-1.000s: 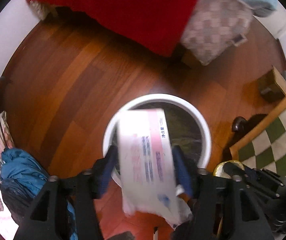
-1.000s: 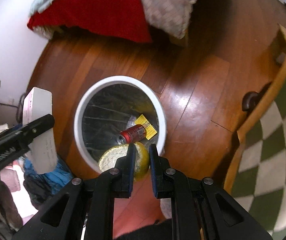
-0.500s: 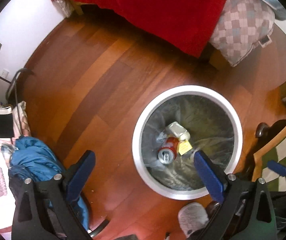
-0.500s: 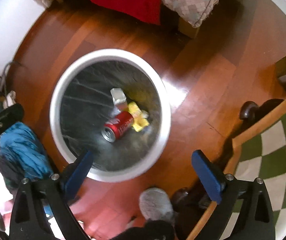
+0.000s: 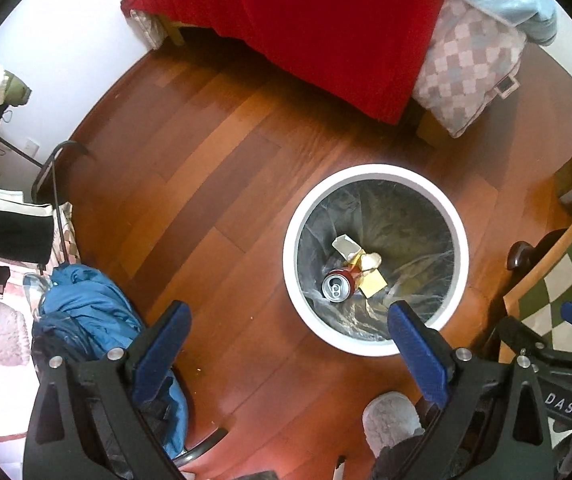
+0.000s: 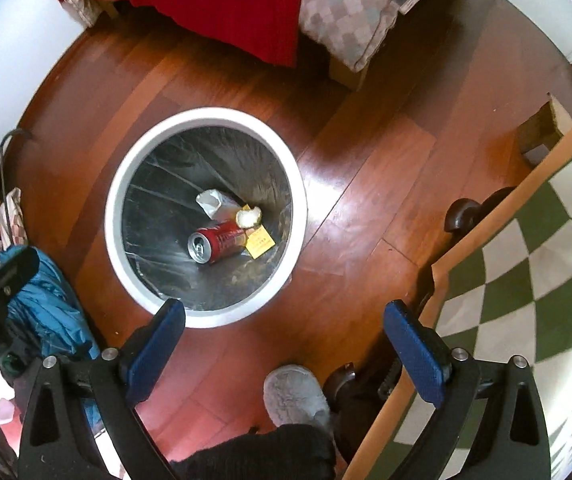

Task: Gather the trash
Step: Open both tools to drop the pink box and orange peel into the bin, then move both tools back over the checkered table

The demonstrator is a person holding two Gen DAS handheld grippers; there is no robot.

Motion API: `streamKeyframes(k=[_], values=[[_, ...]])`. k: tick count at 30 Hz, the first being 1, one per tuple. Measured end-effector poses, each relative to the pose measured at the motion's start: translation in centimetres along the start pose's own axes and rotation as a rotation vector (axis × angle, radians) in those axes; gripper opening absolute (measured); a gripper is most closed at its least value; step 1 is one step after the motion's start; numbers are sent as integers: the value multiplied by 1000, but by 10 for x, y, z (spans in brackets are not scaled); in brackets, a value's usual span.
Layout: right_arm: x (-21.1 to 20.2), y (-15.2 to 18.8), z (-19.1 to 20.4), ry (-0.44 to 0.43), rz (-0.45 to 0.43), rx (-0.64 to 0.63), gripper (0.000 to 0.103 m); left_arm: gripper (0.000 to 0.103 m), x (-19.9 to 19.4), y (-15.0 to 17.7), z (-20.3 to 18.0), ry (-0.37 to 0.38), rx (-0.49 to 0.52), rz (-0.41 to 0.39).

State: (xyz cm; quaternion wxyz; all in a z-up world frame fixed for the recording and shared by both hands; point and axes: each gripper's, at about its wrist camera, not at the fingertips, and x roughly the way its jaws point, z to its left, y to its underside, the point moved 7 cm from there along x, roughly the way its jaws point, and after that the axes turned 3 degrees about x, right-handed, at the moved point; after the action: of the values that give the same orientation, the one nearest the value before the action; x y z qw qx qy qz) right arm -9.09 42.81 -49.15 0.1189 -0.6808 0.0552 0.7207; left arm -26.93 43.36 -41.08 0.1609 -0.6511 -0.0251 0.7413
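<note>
Both grippers hang above the reddish wooden floor with nothing between their blue pads. The left gripper is spread wide, and the right gripper is spread just as wide. The round white trash bin with a dark liner holds a red drink can, a white crumpled wrapper, a yellow paper scrap and a pale bitten food piece, all clustered at its bottom.

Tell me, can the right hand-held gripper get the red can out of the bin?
Probably yes. The right hand-held gripper is open and empty above the bin, which has no lid. The can lies on its side at the bottom, uncovered, so it would need a deep reach.
</note>
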Motion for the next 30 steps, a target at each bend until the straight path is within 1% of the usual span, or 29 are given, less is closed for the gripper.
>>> streamKeyframes(k=[7, 15, 19, 21, 23, 24, 26, 28, 30], values=[[-61, 20, -4, -36, -93, 11, 100, 100, -56, 15, 3, 22, -3, -77], [-145, 49, -14, -90, -218, 22, 100, 100, -125, 35, 4, 49, -28, -176], [-185, 69, -18, -130, -271, 26, 100, 100, -159, 47, 1, 42, -22, -224], [-205, 82, -23, -160, -295, 39, 100, 100, -176, 52, -2, 20, -15, -239], [-225, 94, -30, -201, -318, 57, 100, 100, -194, 58, -8, 6, -4, -256], [-235, 101, -36, -219, -331, 72, 100, 100, -202, 61, -13, 12, 3, -266], [-257, 117, -54, -249, -361, 110, 100, 100, -218, 68, -30, 49, 26, -283], [-271, 133, -74, -268, -380, 149, 100, 100, -230, 75, -55, 73, 70, -292], [-284, 153, -102, -275, -394, 202, 100, 100, -239, 84, -84, 98, 115, -302]])
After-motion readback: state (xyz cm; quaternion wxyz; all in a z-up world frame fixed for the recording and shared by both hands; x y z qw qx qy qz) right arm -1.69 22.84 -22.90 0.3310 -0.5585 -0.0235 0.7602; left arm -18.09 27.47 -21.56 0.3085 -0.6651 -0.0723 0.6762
